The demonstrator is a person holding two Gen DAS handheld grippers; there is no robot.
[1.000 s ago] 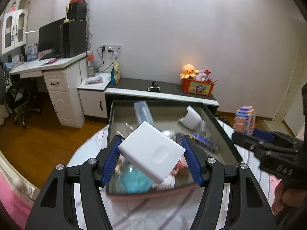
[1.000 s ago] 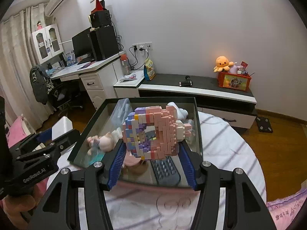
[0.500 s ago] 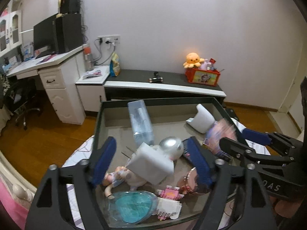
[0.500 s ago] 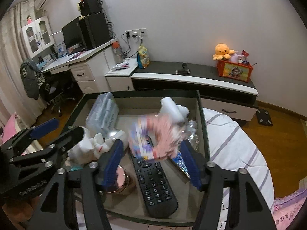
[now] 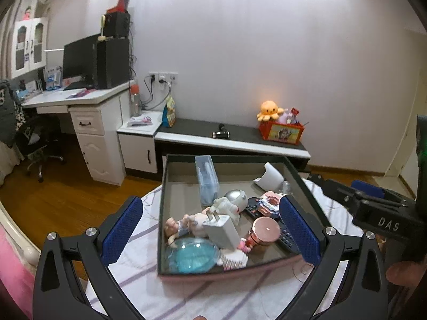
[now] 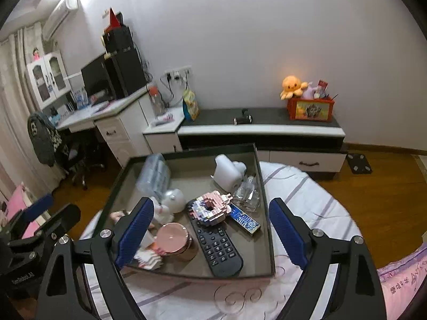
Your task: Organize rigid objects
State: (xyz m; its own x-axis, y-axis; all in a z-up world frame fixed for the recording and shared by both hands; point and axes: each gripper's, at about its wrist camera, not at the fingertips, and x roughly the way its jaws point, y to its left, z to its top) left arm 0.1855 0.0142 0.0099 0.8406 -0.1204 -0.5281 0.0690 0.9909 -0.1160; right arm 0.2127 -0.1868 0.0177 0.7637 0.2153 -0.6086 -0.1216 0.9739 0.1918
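Both loads have left the tongs since a second ago: the white charger that sat between the left tongs now lies in the tray, propped on the doll and the astronaut figure, prongs up. The brick model is out of the right tongs and rests across the top of the remote.

Left tongs wide and opening, nothing between the pads. Right tongs likewise opening, empty, hanging above the tray's near edge.

Tray stands on the striped cloth of the round counter, crowded: clear plastic case at the back, copper-lidded jar near front, blue dome in the front corner.

Handling, as judged: charger light, stiff, smooth-sided; take it across the flat faces, away from the prongs. Brick model light but likely to shed pieces; grip gently across its broad sides. Remote is long; hold mid-body.
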